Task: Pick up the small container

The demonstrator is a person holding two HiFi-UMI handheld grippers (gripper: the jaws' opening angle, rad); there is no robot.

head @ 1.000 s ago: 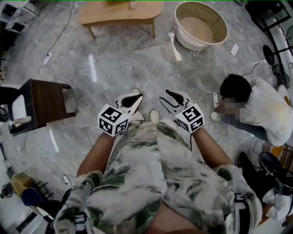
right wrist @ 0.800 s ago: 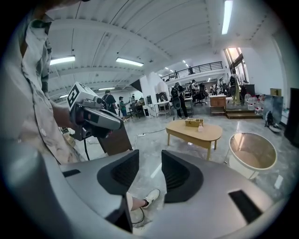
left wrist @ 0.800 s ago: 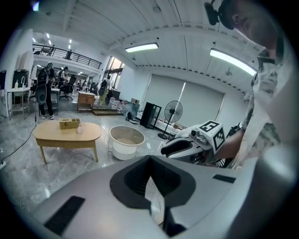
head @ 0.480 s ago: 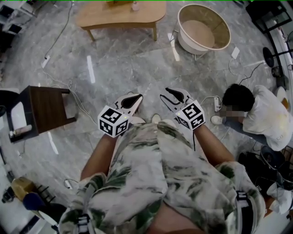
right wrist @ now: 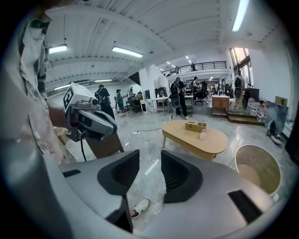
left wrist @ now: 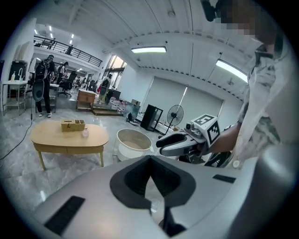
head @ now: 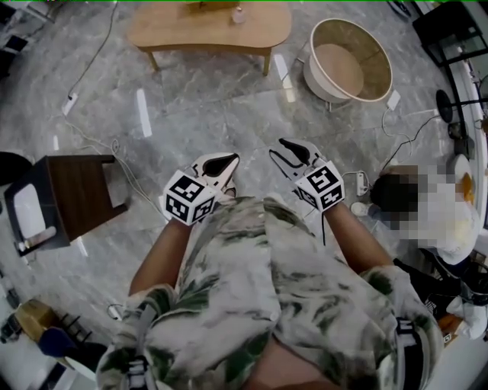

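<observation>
The small container (head: 239, 14) is a little pale bottle standing on the far wooden table (head: 183, 30), beside a small wooden box (left wrist: 73, 125). The left gripper view shows the bottle (left wrist: 84, 133) and the right gripper view shows it too (right wrist: 202, 135), both from a distance. Both grippers are held at waist height above the marble floor, well short of the table. My left gripper (head: 227, 159) is shut, its pads meeting with nothing between them. My right gripper (head: 279, 151) is open and empty, with floor showing through the gap.
A round cream tub (head: 347, 61) stands to the right of the table. A dark side table (head: 72, 183) is at the left. A person (head: 427, 217) crouches on the floor at the right, near a power strip (head: 361, 183). Cables trail across the floor.
Both grippers keep their place in the head view. The table, tub and side table have slid slightly right and down. The crouching person now sits further right.
</observation>
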